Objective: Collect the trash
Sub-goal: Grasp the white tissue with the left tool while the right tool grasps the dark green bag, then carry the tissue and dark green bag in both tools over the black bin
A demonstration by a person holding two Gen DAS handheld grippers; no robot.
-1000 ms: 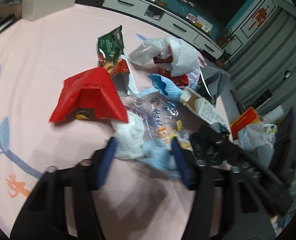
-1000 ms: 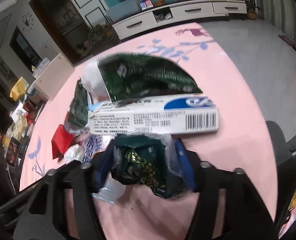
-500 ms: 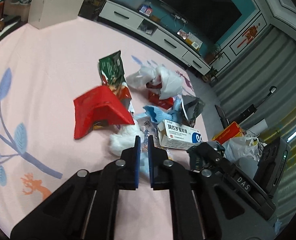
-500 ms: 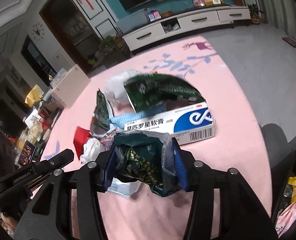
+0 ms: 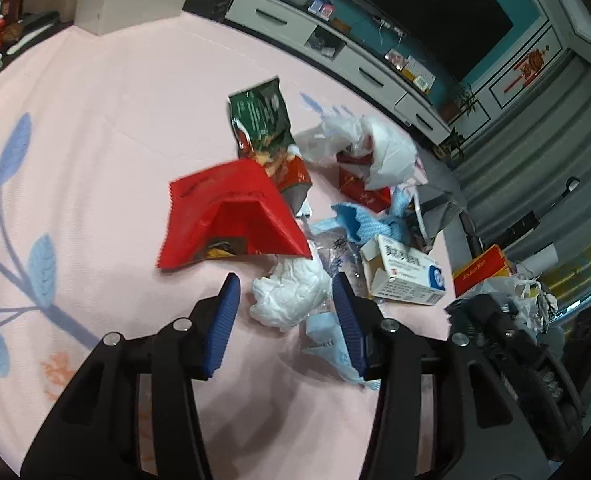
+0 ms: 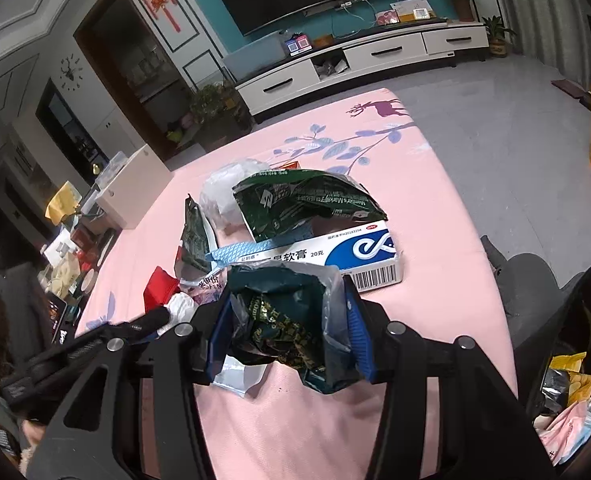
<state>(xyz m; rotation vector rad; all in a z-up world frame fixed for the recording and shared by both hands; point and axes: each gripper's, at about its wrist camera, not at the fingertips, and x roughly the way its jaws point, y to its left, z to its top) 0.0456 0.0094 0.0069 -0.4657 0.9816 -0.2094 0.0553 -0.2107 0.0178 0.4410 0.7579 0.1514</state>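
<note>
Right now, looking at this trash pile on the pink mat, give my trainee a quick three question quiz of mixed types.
1. True or false: the right gripper holds nothing.
2. Multiple choice: what lies between the fingers of the left gripper? A) the red wrapper B) the white tissue C) the ointment box
3. Fill in: the box rests on the ___ mat.

Key:
1. False. It is shut on a dark green wrapper with clear plastic.
2. B. The jaws are opening around the tissue, and the pads do not press on it.
3. Pink.
</note>
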